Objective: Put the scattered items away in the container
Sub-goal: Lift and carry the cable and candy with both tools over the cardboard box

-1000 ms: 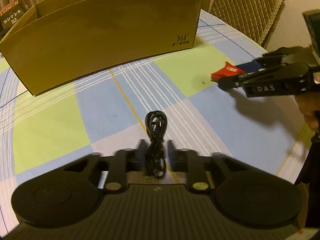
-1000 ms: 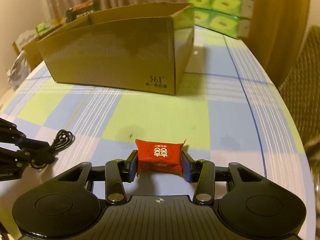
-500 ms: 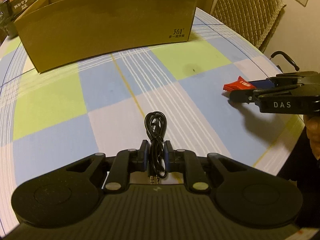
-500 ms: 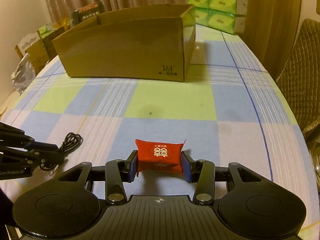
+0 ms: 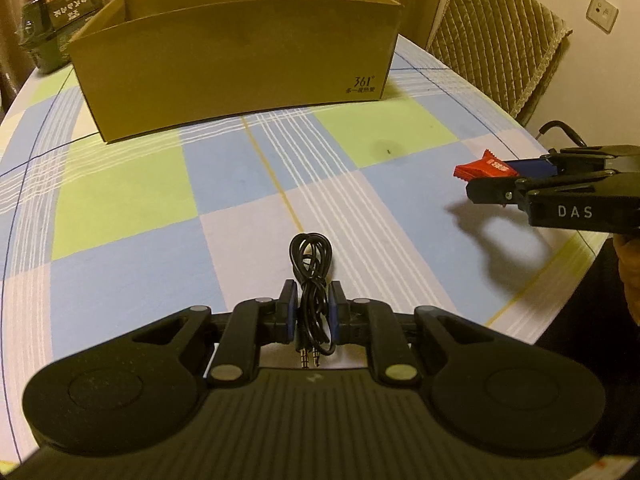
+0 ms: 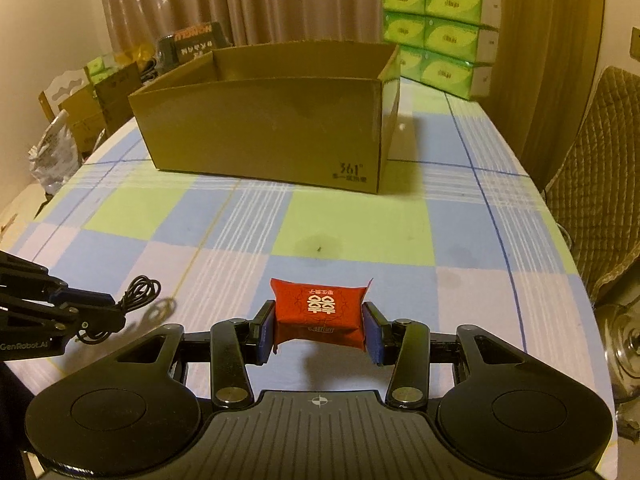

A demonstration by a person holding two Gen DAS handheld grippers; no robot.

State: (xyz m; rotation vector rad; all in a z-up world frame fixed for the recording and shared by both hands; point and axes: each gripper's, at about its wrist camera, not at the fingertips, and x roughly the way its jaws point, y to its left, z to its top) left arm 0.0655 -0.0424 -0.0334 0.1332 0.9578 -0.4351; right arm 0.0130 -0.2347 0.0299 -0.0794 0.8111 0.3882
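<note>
A coiled black cable is pinched between the nearly closed left gripper, a red packet clamped by the right gripper. Both loads are held above the table; ahead, well apart, the open cardboard box awaits, so a lift over its near wall is called for.

Your two wrist views look forward, low over the bench, toward the cardboard box. They share it (each also catches the other hand-held gripper).
</note>
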